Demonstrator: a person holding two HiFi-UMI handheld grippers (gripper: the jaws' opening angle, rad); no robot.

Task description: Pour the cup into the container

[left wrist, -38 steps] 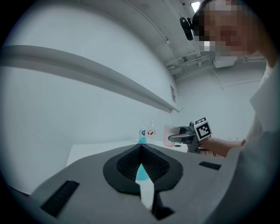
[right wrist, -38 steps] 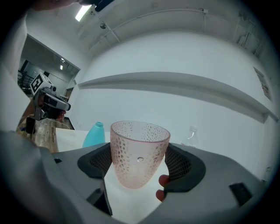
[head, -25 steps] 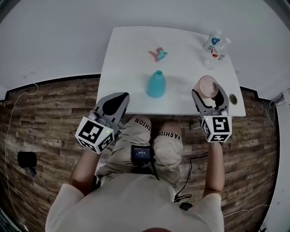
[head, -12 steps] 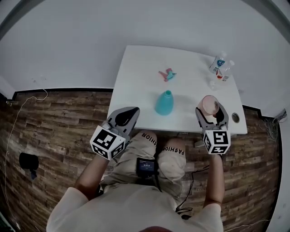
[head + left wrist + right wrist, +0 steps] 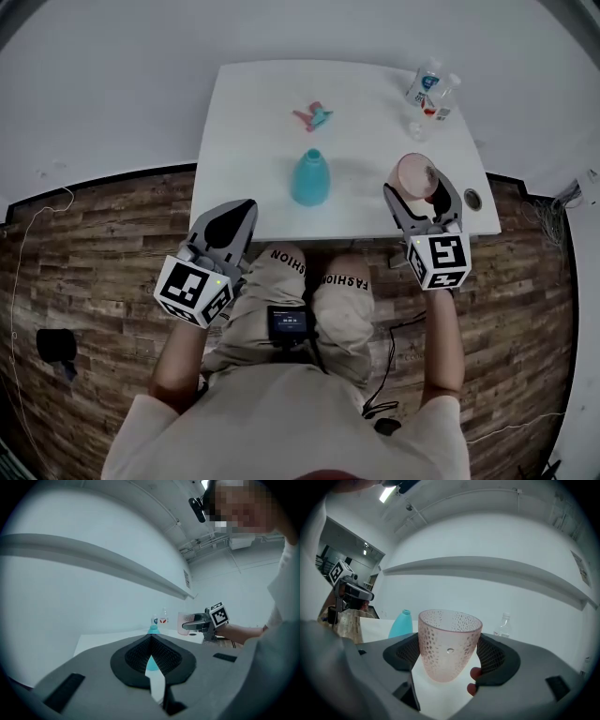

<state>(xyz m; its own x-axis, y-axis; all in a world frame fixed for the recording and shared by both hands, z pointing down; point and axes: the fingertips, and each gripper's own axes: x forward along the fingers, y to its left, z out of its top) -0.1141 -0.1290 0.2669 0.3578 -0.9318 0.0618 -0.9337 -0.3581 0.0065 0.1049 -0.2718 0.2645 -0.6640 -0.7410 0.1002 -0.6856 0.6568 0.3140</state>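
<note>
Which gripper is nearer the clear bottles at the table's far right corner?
Right. The right gripper, holding the pink cup, is on their side, just short of the clear bottles. The left gripper is off the table's near-left edge, diagonally opposite.

container on table | cup right of it (near front edge) | 2 bottles far right corner

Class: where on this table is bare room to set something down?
Free: the table's left strip, beside the teal bottle, and the middle between that bottle and the pink cup. Crowded: the far right corner, by the clear bottles.
</note>
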